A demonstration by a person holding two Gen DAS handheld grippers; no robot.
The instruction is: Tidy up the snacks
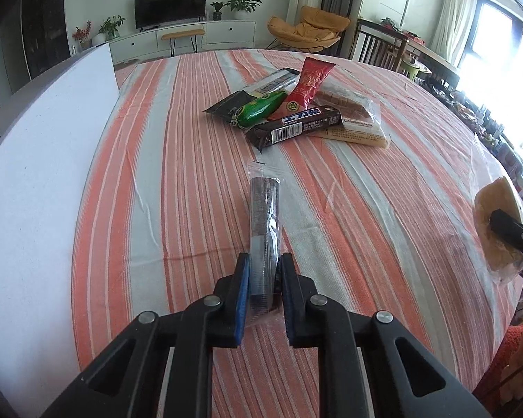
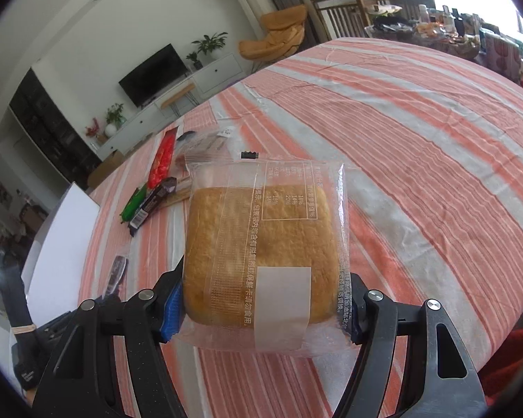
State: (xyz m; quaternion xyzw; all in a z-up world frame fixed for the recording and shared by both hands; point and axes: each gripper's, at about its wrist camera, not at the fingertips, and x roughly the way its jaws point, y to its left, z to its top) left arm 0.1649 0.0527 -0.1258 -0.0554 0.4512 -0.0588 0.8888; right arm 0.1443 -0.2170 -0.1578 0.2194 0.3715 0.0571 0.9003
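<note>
My left gripper (image 1: 264, 261) is shut on the near end of a long dark snack bar in a clear wrapper (image 1: 264, 205), which points away over the striped tablecloth (image 1: 383, 188). My right gripper (image 2: 263, 278) is shut on a square golden bread in a clear printed packet (image 2: 261, 237), held above the table. In the left wrist view that bread (image 1: 495, 205) shows at the right edge. A pile of snacks (image 1: 296, 115) lies further back: a green packet, a red packet, a dark bar and wafers. In the right wrist view the pile (image 2: 157, 188) is to the left of the bread.
A white box wall (image 1: 45, 174) stands along the table's left side, also seen as a white panel (image 2: 59, 237) in the right wrist view. A small black object (image 2: 249, 155) lies behind the bread. Chairs and a cluttered table are beyond the far right edge.
</note>
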